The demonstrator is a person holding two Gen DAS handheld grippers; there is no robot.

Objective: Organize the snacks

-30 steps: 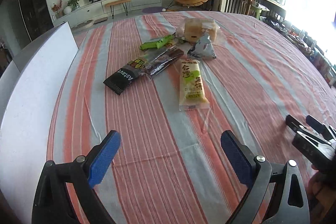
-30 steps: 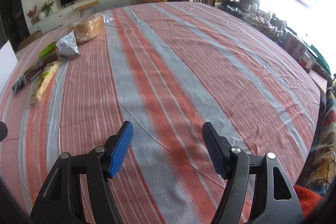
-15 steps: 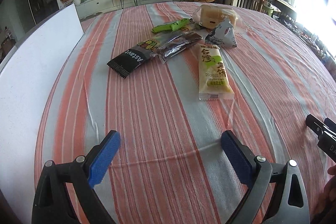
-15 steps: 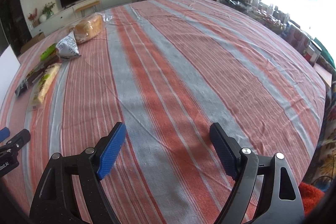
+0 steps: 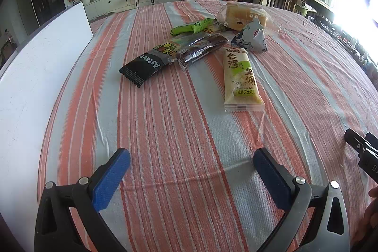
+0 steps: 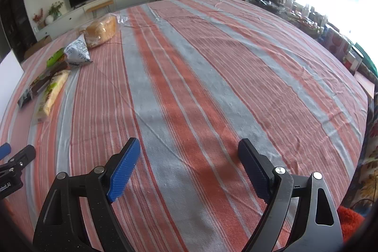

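Through the left wrist camera, on the striped tablecloth (image 5: 165,134): six snack packets bunched well ahead of the left gripper (image 5: 189,167), jaws spreading with nothing between; among them a black "Astave…" wrapper (image 5: 144,66), a yellow rice-cracker pack (image 5: 241,79) printed with Chinese characters, a green bar (image 5: 191,26), a bagged bread loaf (image 5: 241,15); beside them at left a white board (image 5: 35,77), path to the snacks unobstructed. Through the right wrist camera, above bare cloth: right gripper (image 6: 189,164) likewise widening and empty, snacks far off at upper left, bread nearest.
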